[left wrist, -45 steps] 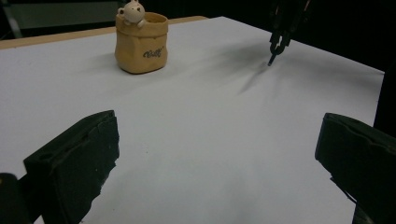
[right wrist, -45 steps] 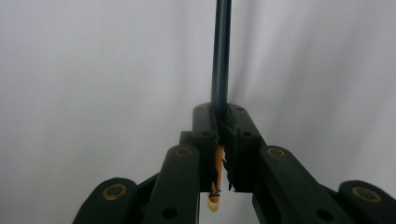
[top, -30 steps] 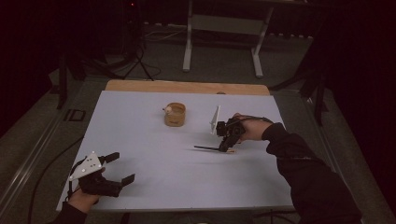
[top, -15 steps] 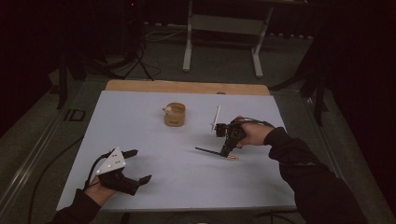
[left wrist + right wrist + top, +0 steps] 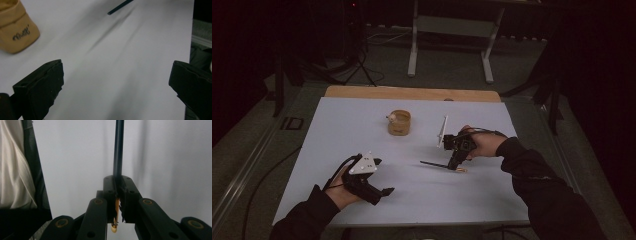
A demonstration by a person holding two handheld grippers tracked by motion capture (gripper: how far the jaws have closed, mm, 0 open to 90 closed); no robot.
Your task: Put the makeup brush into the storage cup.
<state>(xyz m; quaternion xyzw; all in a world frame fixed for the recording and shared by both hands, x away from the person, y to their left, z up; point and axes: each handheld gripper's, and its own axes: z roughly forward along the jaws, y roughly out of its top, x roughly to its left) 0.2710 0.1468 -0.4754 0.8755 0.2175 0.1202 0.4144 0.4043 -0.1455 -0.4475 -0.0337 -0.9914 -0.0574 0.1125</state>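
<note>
Our left gripper (image 5: pixel 384 190) has moved nearer the tan cup (image 5: pixel 399 122), jaws spread wide. Our right gripper (image 5: pixel 455 162) clamps a thin black stick (image 5: pixel 434 164) right of the cup, whose contents we cannot tell.

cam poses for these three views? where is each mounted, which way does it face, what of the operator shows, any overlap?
High view: fixed above the person's side, facing forward and down on the table; both forearms, left gripper, right gripper.
Left gripper view: rides the left gripper, looking along its open jaws across the table at the tan cup.
Right gripper view: rides the right gripper, jaws shut on a thin dark stick.
Shared: the stick's tip and the cup appear in the high and left gripper views.
</note>
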